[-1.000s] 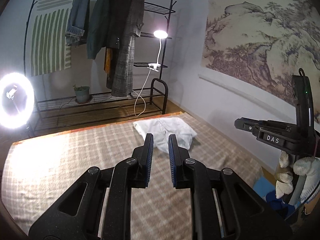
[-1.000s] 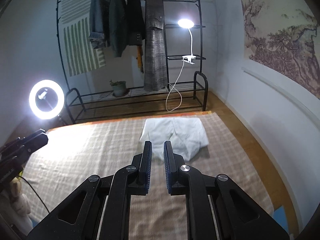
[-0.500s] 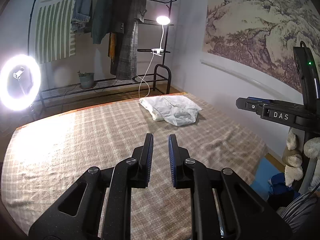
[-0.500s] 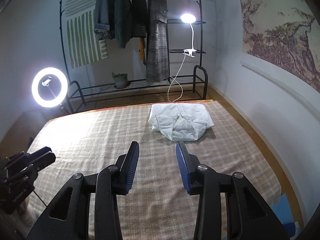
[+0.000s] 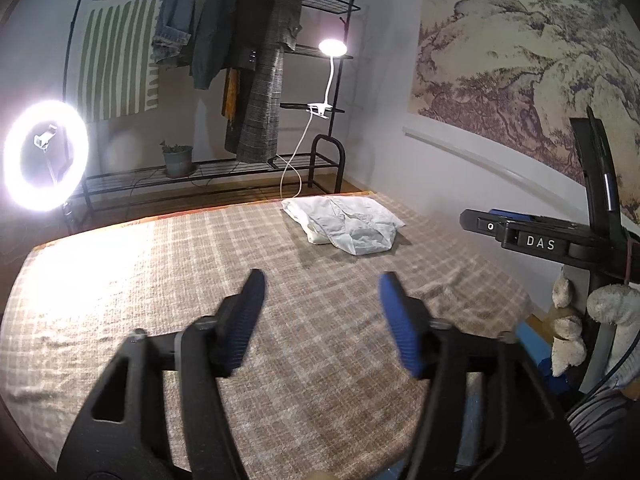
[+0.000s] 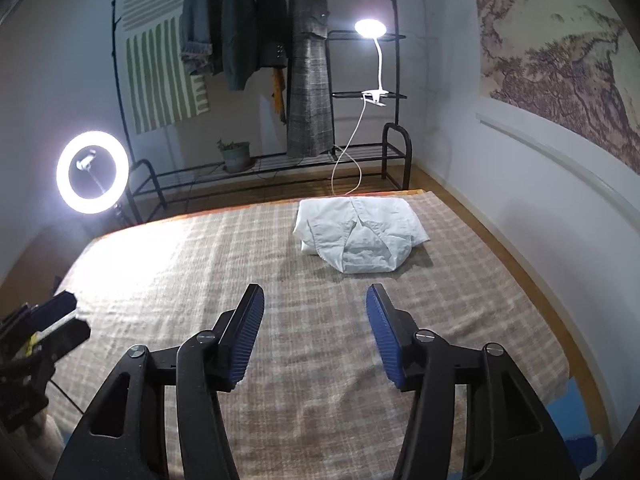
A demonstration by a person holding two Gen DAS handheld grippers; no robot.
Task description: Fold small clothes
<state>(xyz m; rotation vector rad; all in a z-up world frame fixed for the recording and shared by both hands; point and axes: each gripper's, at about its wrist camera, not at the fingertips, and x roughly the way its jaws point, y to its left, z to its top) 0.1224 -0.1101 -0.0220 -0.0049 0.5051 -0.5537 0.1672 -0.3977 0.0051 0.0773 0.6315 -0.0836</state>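
Observation:
A small white garment point(image 5: 348, 226) lies folded in a bundle at the far right of the plaid bed cover point(image 5: 160, 280); it also shows in the right wrist view point(image 6: 360, 236). My left gripper point(image 5: 322, 312) is open and empty, held above the cover well short of the garment. My right gripper point(image 6: 314, 320) is open and empty, also above the cover and short of the garment. The right gripper's body shows at the right of the left wrist view point(image 5: 536, 240), and the left gripper shows at the lower left of the right wrist view point(image 6: 36, 332).
A clothes rack point(image 6: 280, 60) with hanging coats stands behind the bed. A ring light point(image 6: 93, 178) glows at the left and a clip lamp point(image 6: 370, 28) shines on the rack. A wall point(image 6: 520, 160) runs along the bed's right side. Plush toys point(image 5: 568, 320) sit at the right.
Both grippers have opened wide: the right one first, the left one in the last half second. Both views have pulled back from the garment, which lies still.

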